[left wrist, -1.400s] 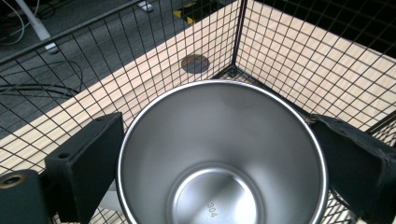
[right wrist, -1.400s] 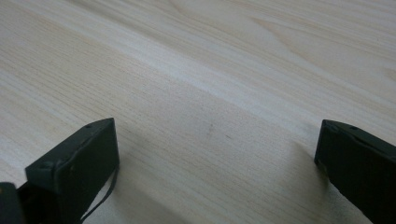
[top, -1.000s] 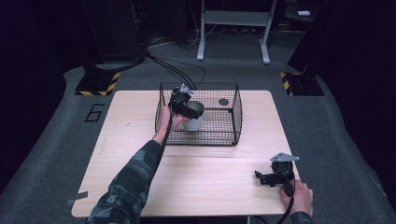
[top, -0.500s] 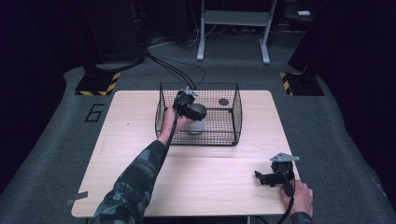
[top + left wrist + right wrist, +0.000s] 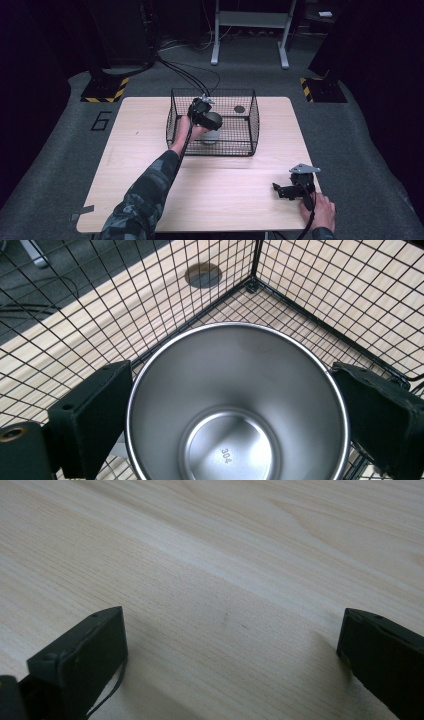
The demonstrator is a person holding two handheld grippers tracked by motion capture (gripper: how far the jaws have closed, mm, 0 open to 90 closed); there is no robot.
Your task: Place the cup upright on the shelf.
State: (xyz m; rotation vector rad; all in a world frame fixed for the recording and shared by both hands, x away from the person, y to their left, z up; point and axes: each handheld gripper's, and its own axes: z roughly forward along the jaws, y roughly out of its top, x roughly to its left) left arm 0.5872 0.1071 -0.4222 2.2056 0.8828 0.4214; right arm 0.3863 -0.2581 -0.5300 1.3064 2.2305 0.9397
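Observation:
A steel cup (image 5: 212, 135) stands upright inside a black wire basket (image 5: 253, 122) at the table's far middle. My left gripper (image 5: 204, 118) reaches in over the basket's left side and is shut on the cup. In the left gripper view the cup (image 5: 235, 405) is empty, with "304" stamped on its bottom and a jaw pressed against each side of its rim. My right gripper (image 5: 283, 191) rests on the wooden table (image 5: 150, 135) at the front right, held by a hand. Its jaws stand wide open over bare wood (image 5: 232, 580).
A dark round spot (image 5: 239, 109) lies on the table just behind the basket's far wall, seen through the mesh (image 5: 203, 275). Cables run from the left gripper off the table's far edge to the floor. A white stand (image 5: 250, 30) is behind the table.
My left gripper has carried the cup a little to the right and lower inside the basket. The right gripper has not moved.

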